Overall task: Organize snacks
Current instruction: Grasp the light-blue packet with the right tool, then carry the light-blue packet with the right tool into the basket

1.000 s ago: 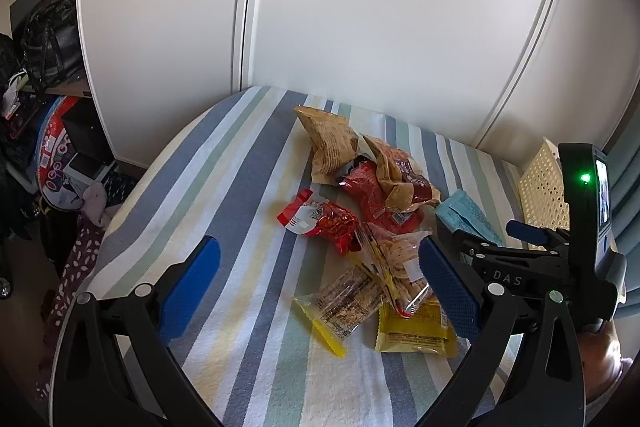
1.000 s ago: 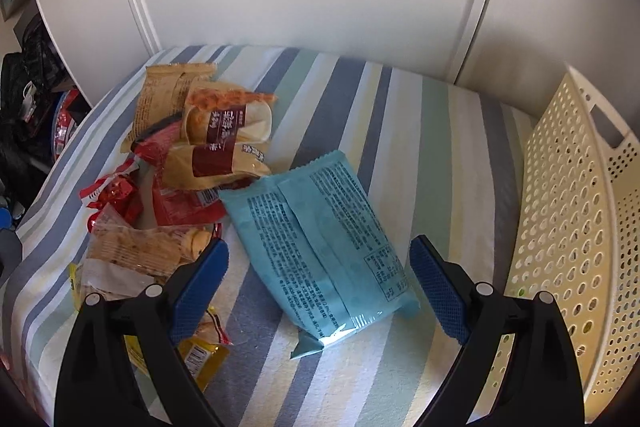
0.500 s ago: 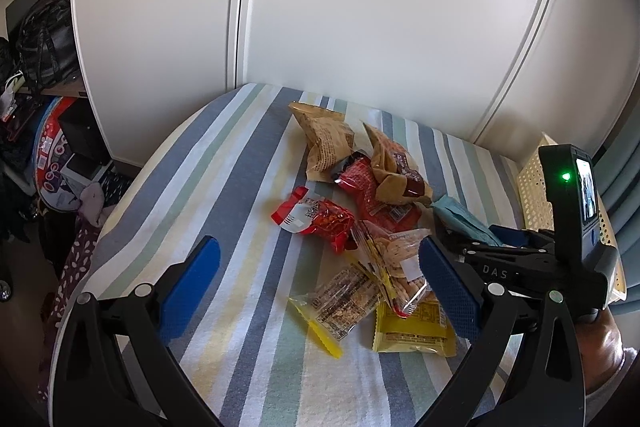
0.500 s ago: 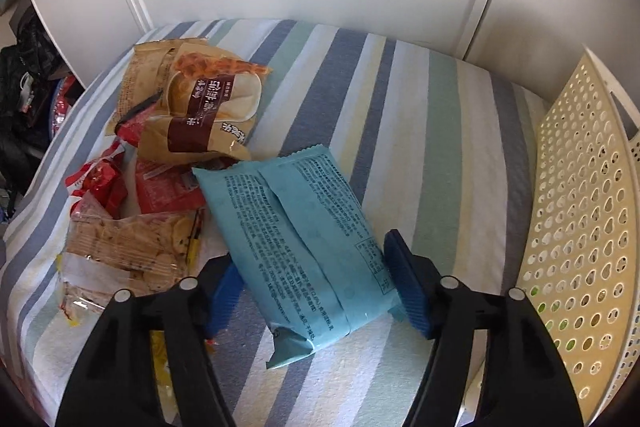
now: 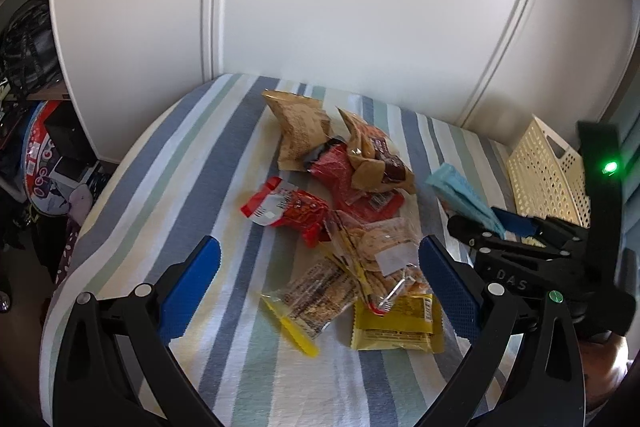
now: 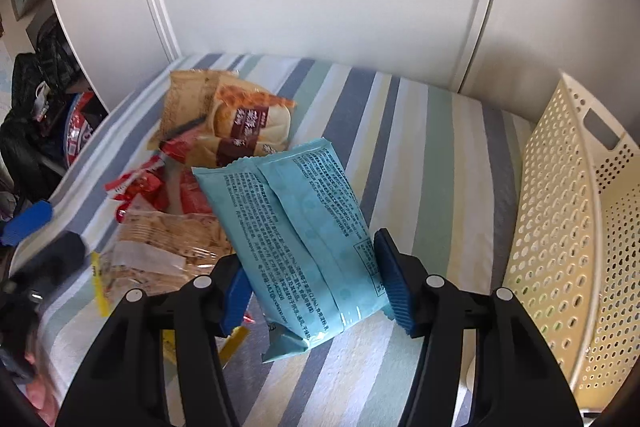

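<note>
The right tool (image 6: 314,285) is seen pinching the near end of a light blue snack packet (image 6: 298,227) between its two blue pads, the packet being tilted up with its far end raised above the striped bed cover (image 6: 420,155). In the left wrist view the same right tool (image 5: 496,223) is visible at the right, with the light blue snack packet (image 5: 460,195) standing out from its grip. A cream perforated basket (image 6: 576,227) is set on the bed just to the right of the held packet, apart from it. To the left of the packet a heap of snacks is spread on the cover: two tan bread packets (image 6: 240,119), red wrappers (image 6: 136,187) and a clear bag of crackers (image 6: 160,243). The left tool (image 5: 320,267) is held spread wide with nothing between its pads, above the near side of that heap, where a yellow packet (image 5: 396,319) and a clear bar wrapper (image 5: 316,295) are lying. White wardrobe doors (image 5: 320,7) are seen behind the bed.
</note>
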{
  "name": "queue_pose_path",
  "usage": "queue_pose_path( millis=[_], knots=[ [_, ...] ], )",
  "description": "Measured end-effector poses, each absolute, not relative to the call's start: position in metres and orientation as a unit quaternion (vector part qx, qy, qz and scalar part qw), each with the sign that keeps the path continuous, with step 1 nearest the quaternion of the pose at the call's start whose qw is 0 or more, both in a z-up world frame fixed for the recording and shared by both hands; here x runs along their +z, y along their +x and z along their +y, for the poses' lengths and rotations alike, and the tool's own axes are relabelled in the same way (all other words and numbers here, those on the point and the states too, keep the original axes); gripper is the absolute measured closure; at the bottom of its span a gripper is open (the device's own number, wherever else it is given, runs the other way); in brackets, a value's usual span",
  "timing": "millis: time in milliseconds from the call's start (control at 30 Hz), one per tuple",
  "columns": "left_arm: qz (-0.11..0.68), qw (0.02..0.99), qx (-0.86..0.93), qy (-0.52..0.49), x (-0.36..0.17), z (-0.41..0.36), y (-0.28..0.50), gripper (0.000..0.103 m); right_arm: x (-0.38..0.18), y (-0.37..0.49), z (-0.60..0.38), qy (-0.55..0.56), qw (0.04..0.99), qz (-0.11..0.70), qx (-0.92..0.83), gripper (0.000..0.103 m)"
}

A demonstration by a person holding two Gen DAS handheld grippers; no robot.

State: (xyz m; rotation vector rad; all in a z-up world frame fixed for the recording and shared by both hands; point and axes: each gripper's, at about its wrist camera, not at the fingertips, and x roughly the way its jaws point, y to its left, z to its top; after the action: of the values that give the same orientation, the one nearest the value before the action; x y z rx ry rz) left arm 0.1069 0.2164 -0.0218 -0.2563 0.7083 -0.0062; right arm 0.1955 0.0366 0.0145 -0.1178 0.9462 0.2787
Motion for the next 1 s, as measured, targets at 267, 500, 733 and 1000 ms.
queue_pose_path(
  millis=[267, 500, 733, 1000],
  knots=[
    [0.361, 0.926, -0.02, -0.111, -0.03, 0.204, 0.113, 0.002, 0.043, 0.181, 0.021, -0.028, 0.901, 0.411, 0.133, 0.047],
    [0.38, 0.917, -0.038, -0.114, -0.039, 0.193, 0.125, 0.002, 0.071, 0.162, 0.003, -0.007, 0.919, 0.371, 0.13, 0.047],
    [0.386, 0.915, -0.05, -0.11, -0.039, 0.184, 0.134, 0.002, 0.093, 0.147, -0.021, 0.023, 0.935, 0.336, 0.116, 0.047],
    [0.392, 0.915, -0.06, -0.079, -0.04, 0.165, 0.143, 0.026, 0.108, 0.138, -0.059, 0.05, 0.947, 0.307, 0.078, 0.047]
  ],
)
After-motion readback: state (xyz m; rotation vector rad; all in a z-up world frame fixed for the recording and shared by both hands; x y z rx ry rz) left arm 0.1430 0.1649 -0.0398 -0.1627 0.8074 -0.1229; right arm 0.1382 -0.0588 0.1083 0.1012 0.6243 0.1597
